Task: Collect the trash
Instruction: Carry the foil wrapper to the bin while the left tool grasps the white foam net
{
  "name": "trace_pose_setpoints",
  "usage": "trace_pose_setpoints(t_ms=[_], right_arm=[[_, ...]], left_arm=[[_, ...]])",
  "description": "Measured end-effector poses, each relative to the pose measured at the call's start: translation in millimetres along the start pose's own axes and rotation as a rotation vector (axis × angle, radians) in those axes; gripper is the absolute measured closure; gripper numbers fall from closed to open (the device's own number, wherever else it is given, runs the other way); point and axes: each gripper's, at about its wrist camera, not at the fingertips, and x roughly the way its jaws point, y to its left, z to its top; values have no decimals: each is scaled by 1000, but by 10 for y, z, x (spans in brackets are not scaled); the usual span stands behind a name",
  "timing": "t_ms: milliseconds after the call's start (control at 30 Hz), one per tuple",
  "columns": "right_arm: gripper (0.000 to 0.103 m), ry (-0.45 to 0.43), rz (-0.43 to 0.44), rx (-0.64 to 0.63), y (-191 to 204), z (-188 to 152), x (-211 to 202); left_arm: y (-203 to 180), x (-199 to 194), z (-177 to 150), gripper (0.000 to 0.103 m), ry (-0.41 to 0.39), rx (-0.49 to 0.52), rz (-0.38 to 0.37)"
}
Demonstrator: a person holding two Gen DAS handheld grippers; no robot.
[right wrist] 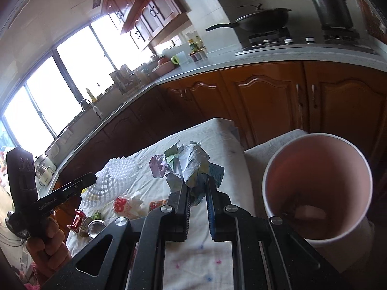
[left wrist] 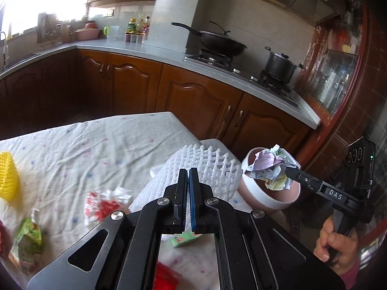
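Observation:
My right gripper [right wrist: 195, 177] is shut on a crumpled ball of coloured paper [right wrist: 186, 166] and holds it in the air just left of the pink bin [right wrist: 316, 186]. In the left wrist view the paper ball [left wrist: 271, 166] hangs over the bin's rim [left wrist: 263, 193], with the right gripper [left wrist: 286, 170] reaching in from the right. My left gripper [left wrist: 188, 172] is shut and empty above the white foam net [left wrist: 208, 166]. On the cloth lie a red-and-white wrapper [left wrist: 104, 203], a green carton [left wrist: 27, 239] and a yellow foam net [left wrist: 8, 176].
The table has a wrinkled white cloth [left wrist: 96, 142]. The bin stands off its right end. Brown kitchen cabinets [left wrist: 193, 94] and a counter with a wok [left wrist: 217, 41] and a pot [left wrist: 280, 65] lie beyond. A small tin [right wrist: 95, 227] and red wrapper [right wrist: 78, 218] lie at the table's left.

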Motion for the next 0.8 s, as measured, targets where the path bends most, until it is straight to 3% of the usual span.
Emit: trace_pose_setpoints(t_ms=[800], right_arm=[[91, -62, -186, 131, -1024, -142, -678]], left_arm=[[-1190, 685, 104, 102, 93, 109, -150]])
